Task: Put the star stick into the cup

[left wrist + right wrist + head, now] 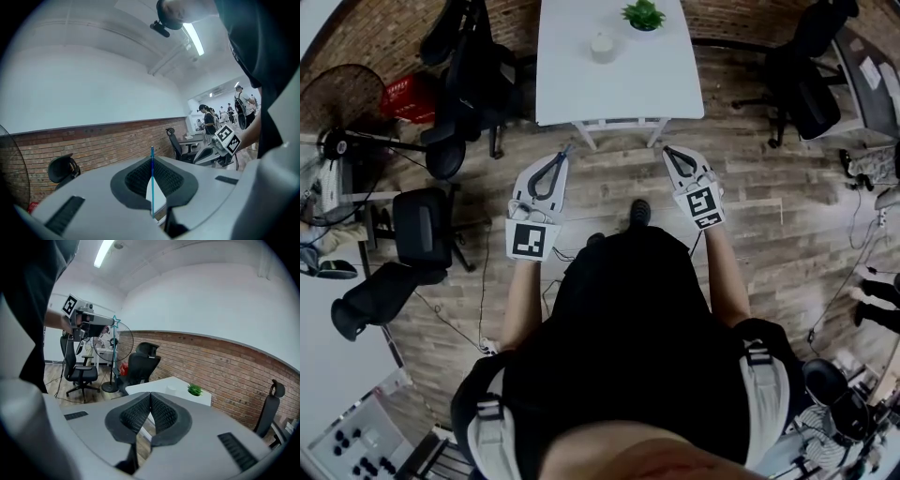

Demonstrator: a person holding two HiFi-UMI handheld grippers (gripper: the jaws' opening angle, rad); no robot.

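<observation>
My left gripper (565,152) is shut on the star stick, a thin blue rod (152,180) that runs up between its closed pads. The right gripper view shows the stick's teal star (116,323) poking out past the left gripper's tips. My right gripper (667,151) is shut with nothing between its pads (150,397). Both grippers are held level over the floor, just short of the white table (581,89). The small white cup (602,47) stands on the table's far part, well beyond both grippers, and also appears in the right gripper view (171,390).
A small green potted plant (643,14) stands right of the cup. Black office chairs (473,70) and a standing fan (342,98) are on the left, and another chair (811,89) is on the right. The floor is wood planks (609,187). People stand far back in the left gripper view (208,122).
</observation>
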